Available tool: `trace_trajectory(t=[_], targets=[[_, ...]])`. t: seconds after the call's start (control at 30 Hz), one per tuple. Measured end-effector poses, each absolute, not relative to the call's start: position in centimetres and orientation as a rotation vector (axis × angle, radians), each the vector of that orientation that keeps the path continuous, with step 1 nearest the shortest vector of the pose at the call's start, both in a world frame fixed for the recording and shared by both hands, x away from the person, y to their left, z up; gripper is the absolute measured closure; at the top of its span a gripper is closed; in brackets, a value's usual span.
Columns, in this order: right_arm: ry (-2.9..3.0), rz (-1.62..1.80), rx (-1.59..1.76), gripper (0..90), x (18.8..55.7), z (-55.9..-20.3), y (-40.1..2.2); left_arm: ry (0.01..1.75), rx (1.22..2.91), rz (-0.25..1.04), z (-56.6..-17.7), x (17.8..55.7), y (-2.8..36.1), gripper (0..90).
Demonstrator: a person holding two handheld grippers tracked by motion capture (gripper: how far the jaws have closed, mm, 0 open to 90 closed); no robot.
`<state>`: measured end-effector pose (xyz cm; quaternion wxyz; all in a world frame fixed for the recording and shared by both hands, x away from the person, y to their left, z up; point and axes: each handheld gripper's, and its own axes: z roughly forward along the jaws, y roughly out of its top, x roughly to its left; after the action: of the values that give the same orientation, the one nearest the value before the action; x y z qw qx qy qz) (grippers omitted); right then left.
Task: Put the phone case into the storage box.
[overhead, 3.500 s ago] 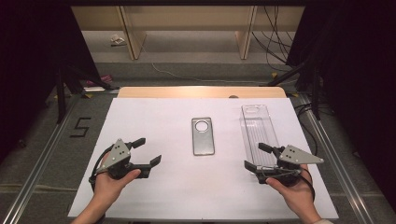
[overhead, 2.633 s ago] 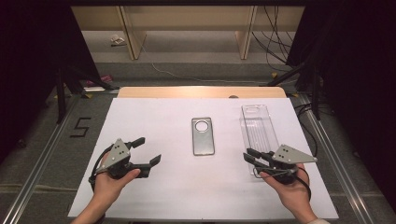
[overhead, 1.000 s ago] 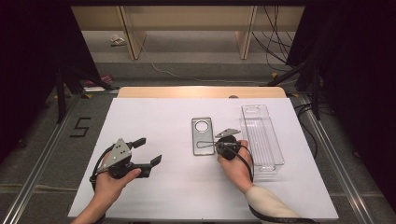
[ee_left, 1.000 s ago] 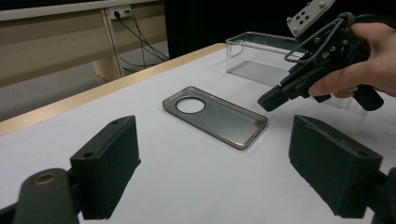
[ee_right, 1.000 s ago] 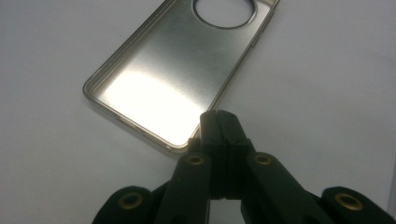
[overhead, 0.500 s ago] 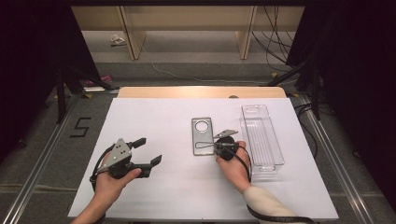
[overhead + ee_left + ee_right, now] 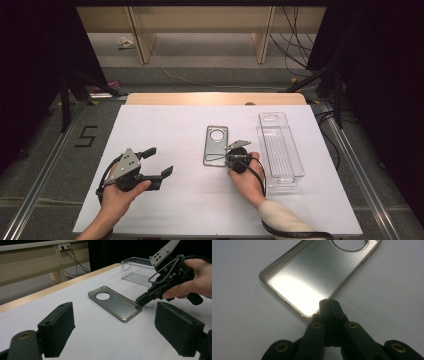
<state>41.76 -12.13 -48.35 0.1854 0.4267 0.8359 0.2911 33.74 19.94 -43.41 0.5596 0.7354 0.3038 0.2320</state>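
Note:
A translucent grey phone case [image 7: 216, 145] with a round camera hole lies hollow side up mid-table on the white sheet [image 7: 165, 130]. My right gripper [image 7: 225, 157] is at its near right corner. In the right gripper view the black jaws are pressed together at the tips [image 7: 328, 302], and the rim of the case [image 7: 312, 277] runs in between them. The left gripper view shows that gripper [image 7: 139, 301] touching the case [image 7: 115, 302] at the corner. My left gripper [image 7: 159, 161] is held low at the left, apart from the case, open with nothing between its pads [image 7: 57, 327].
A clear plastic tray [image 7: 280, 145] lies lengthwise right of the case, close to the right hand [image 7: 247, 180]; it is also in the left gripper view [image 7: 137, 270]. The table's wooden far edge [image 7: 215, 98] borders the sheet. Bare white sheet lies between the two hands.
My right gripper went from open beside the tray leftward to the case's near right corner, where it stands shut. Over the last half second it hardly shifted. The left gripper kept still.

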Motion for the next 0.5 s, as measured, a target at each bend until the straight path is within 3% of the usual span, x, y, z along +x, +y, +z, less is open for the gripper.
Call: trace_trajectory(t=[0.5], targets=[[2.369, 0.84, 1.165, 90.0, 41.65, -48.47, -11.43, 0.715, 1.737, 0.548, -43.42, 33.74, 19.94, 16.0]])
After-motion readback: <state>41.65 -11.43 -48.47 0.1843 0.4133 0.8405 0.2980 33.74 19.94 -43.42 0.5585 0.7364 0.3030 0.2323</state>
